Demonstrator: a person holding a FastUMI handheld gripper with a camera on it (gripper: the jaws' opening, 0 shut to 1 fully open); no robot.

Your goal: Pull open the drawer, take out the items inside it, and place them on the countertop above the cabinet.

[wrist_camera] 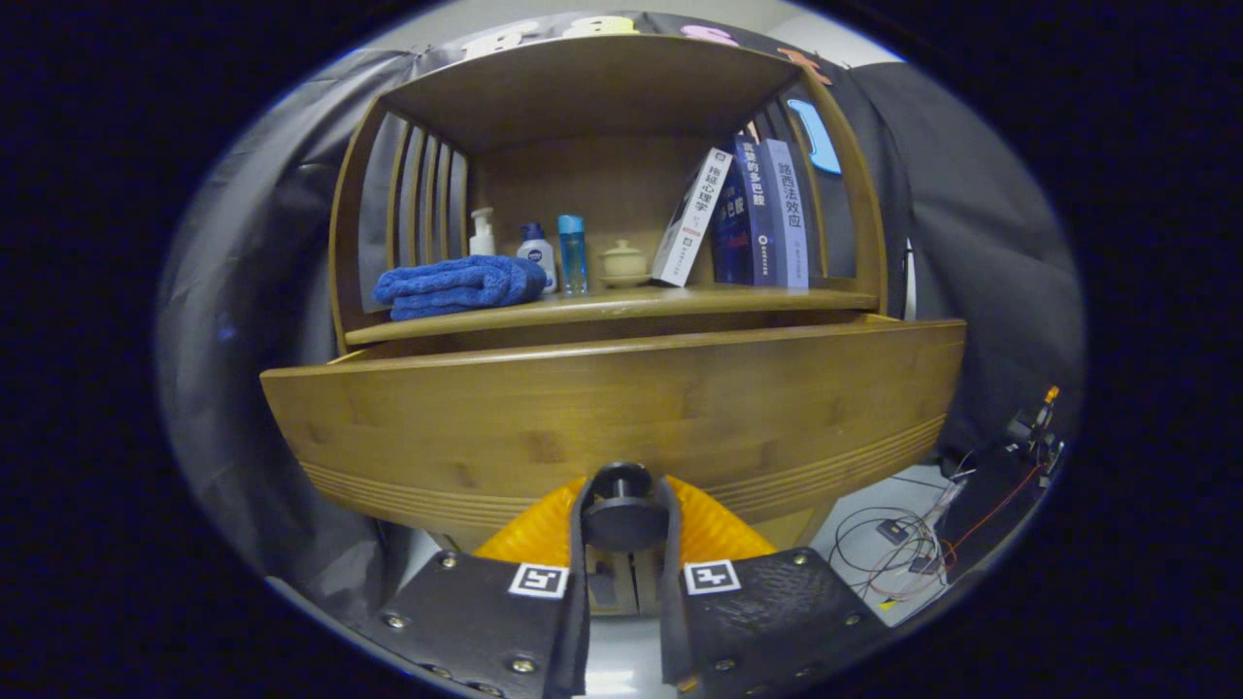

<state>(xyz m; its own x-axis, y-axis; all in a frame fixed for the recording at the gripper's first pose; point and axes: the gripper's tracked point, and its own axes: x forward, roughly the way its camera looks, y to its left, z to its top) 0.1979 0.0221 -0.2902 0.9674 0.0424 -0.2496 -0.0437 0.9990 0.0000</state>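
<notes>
At the front of the wooden cabinet (602, 97), the tool (621, 505) has both fingers (580, 524) pressed against the sides of the round dark knob (621, 510) of the curved-front bamboo-wood drawer (621, 408); tool clamped on the knob. The drawer front stands forward of the cabinet body, with a narrow gap visible along its top edge; its contents cannot be seen from this angle. Above the drawer, on the wooden bench (680, 301) of the cabinet, from left to right: a folded blue towel (456, 284), a white pump bottle (482, 233), a white bottle with a blue cap (536, 250), a clear blue bottle (573, 254), a small cream lidded ceramic pot on a saucer (623, 262), a leaning white book (691, 218), and two upright dark blue books (767, 214). Loose cables (903, 544) lie on the floor beside the cabinet.
</notes>
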